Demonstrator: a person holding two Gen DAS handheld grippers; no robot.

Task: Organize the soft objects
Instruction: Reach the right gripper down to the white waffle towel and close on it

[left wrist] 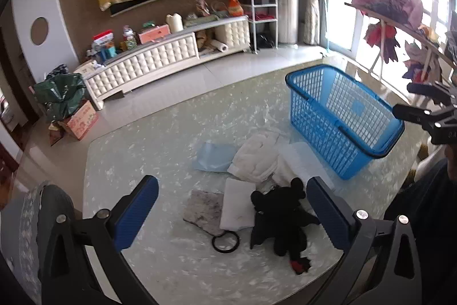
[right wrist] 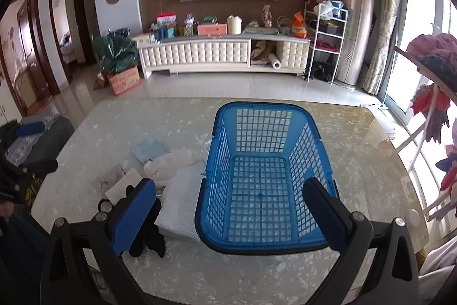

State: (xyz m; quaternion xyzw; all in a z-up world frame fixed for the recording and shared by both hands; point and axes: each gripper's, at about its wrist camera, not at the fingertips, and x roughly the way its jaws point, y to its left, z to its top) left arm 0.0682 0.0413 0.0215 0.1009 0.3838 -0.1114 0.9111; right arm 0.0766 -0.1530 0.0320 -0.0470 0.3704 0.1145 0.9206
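1. Both grippers were spread wide and held nothing: the left gripper point(left wrist: 232, 207) hung over the near part of the marbled table point(left wrist: 177, 262), and the right gripper point(right wrist: 230, 212) hung above the blue basket point(right wrist: 308, 139).
2. That basket stood upright toward the table's right side, and its mesh floor was bare.
3. Left of the basket lay the heap of soft things: a white quilted pad point(right wrist: 182, 205) touching the basket's wall, a crumpled white cloth point(left wrist: 257, 159) behind it, and a pale blue cloth point(left wrist: 214, 156) farther left.
4. Nearest the left gripper sprawled a black plush toy point(left wrist: 282, 219) with a red patch at its tail, just beside the right-hand finger point(left wrist: 328, 210).
5. Beside the toy lay a flat white square point(left wrist: 238, 203), overlapping a grey mottled piece point(left wrist: 201, 207), which may have been cloth; the lens blurred it too much to be sure.
6. A black ring point(left wrist: 225, 241) lay on the table just in front of those two.
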